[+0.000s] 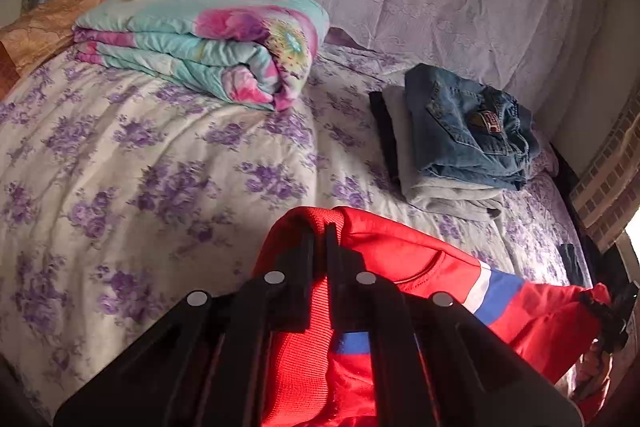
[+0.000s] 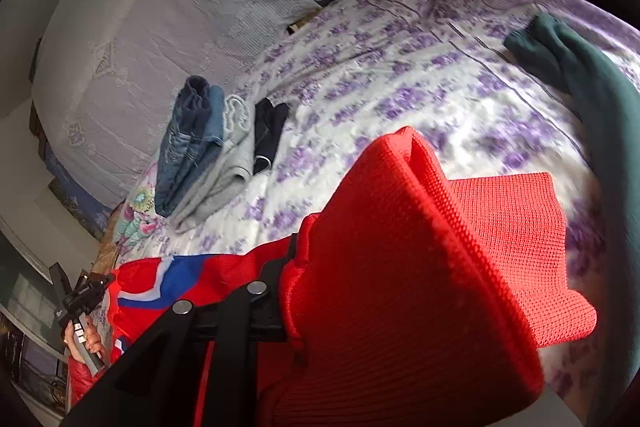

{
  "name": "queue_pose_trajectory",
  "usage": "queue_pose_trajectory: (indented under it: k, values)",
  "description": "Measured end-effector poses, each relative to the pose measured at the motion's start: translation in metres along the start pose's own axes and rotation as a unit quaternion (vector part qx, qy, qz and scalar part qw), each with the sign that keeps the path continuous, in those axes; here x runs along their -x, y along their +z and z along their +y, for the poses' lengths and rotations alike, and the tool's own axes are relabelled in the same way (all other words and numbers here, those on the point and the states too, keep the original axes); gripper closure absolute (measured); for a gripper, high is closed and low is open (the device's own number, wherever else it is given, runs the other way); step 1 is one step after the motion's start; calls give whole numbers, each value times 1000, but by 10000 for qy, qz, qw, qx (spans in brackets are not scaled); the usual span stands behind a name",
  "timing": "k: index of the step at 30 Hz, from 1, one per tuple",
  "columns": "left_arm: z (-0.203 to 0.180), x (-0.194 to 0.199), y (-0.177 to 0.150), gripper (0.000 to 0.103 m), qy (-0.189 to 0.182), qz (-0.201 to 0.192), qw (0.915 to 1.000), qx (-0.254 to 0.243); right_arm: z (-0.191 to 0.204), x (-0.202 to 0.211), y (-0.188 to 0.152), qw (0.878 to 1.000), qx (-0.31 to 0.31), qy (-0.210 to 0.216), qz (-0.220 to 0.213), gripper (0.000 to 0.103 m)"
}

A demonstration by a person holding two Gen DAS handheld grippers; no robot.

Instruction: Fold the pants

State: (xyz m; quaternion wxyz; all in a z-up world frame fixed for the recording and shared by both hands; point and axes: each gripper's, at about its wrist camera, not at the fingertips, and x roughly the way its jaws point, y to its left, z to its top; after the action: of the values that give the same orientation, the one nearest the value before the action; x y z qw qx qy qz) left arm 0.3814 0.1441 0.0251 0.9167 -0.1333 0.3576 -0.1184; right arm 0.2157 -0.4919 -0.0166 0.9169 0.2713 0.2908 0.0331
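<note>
Left hand-held gripper is clamped tight on a ribbed edge of the red knit track pants with a blue-and-white side stripe, jaws almost together with fabric pinched between. Pants hang lifted over the near side of the bed with the white, purple-flowered bedspread, stretched across to the right hand-held gripper, which stands narrow with red cloth bunched at its tips (looks like a grip, but the fold hides the pads).

Risks, my read: thin pinch on the left, so a sideways pull could strip the cloth out; slack in the middle could land creased.

Left view only: folded floral pink-and-turquoise quilt at far left. Both views show the stack of folded blue jeans on grey and dark garments. Right view only: a dark green garment lying at the right edge, plus a hand holding the other tool.
</note>
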Motion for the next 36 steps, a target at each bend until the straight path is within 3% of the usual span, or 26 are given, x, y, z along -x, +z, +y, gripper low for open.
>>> queue_pose_trajectory:
  k: [3,5,7,8,10,13,16,18,21,26,28,31,36]
  values:
    - [19,-4,8,97,556,-65,9982,202,14,-29,11,9994,209,-14,276,80]
    - [27,-27,3,89,1049,210,9941,182,6,-43,9,9985,156,-446,287,55]
    - [37,-47,-11,49,1167,554,9911,330,-13,-42,2,9959,-34,-838,325,48]
    - [43,-47,-13,44,1118,595,9908,483,-25,-37,-5,9958,-249,-801,373,45]
    - [51,-36,-13,4,612,492,9944,711,-43,-19,-16,9961,-662,-412,418,41]
    - [71,-24,-18,5,277,346,9916,1212,-55,17,-32,9954,-811,-427,285,36]
    - [89,0,-30,5,-232,187,9814,1897,-56,40,-48,9951,-769,-561,275,34]
    - [92,25,-41,5,-446,-31,9792,1978,-53,41,-54,9950,-691,-599,394,34]
    - [87,61,-65,5,-412,-139,9831,1779,-47,35,-53,9955,-566,-671,357,36]
    - [70,111,-108,5,-768,123,9856,1503,-42,6,-46,9949,-876,-104,481,64]
    - [60,121,-124,5,-1050,306,9828,1489,-37,-5,-47,9954,-790,-79,540,75]
    - [44,122,-145,5,-1131,543,9816,1437,-33,-11,-52,9964,-651,-123,537,97]
    - [28,100,-162,5,-841,740,9857,1260,-44,-8,-54,9950,-857,113,507,97]
